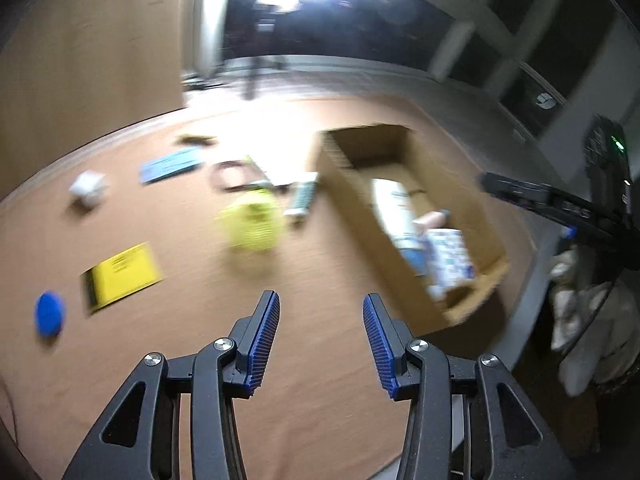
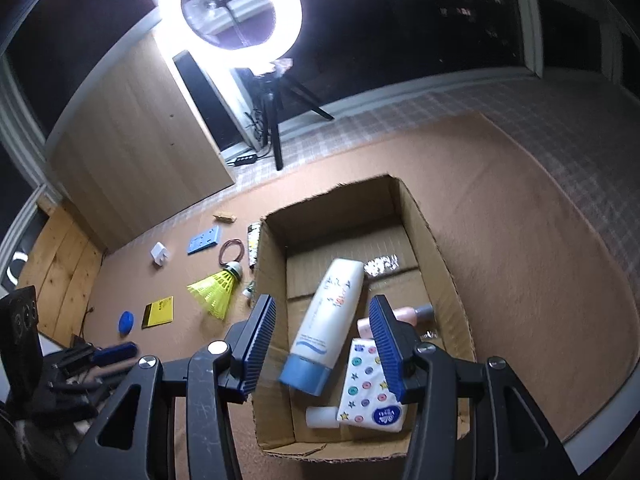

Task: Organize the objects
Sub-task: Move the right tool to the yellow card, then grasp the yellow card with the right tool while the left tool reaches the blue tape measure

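Cardboard box [image 2: 436,248] open-topped on brown table [image 2: 520,216], toward right side. Inside: white tube with blue cap [image 2: 326,328] lying diagonally, button-print tissue pack [image 2: 370,392] at near end, pink bottle [image 2: 412,314] beside it, small white bottle [image 2: 322,417] at near wall.

Left of box on table: yellow shuttlecock [image 2: 214,288], yellow card [image 2: 159,312], blue disc [image 2: 125,322], blue card [image 2: 205,240], white adapter [image 2: 161,255].

Left gripper [image 1: 321,340] wide apart, empty, above table. Right gripper [image 2: 322,344] wide apart, empty, over box.

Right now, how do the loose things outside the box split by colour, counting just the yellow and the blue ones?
Yellow: 2, the shuttlecock and the flat card.
Blue: 2, the round cap and the flat plate.
Total: 4, all lying on the mat left of the box.
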